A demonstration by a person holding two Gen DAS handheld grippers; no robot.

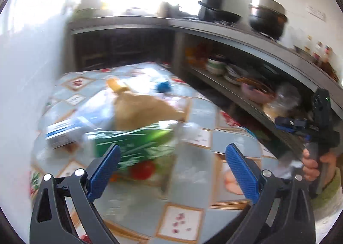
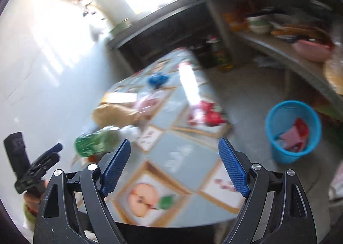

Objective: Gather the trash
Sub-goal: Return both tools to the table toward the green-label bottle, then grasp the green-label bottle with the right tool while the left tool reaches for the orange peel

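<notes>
Trash lies on a table with a patterned cloth (image 1: 193, 119): a green wrapper (image 1: 137, 143), a tan paper bag (image 1: 141, 113), a blue and white carton (image 1: 62, 132) and a clear bottle with a blue cap (image 1: 164, 86). My left gripper (image 1: 171, 169) is open and empty, just short of the green wrapper. My right gripper (image 2: 175, 166) is open and empty above the table's near part. The green wrapper (image 2: 96, 143), tan bag (image 2: 113, 115) and blue cap (image 2: 157, 80) also show in the right wrist view. A blue trash basket (image 2: 292, 132) stands on the floor to the right.
A grey counter (image 1: 214, 27) with pots and a shelf (image 1: 246, 98) of bowls runs along the right. A white wall (image 1: 25, 72) is on the left. The basket holds red and pink scraps. The other hand-held gripper shows at each view's edge. Both views are blurred.
</notes>
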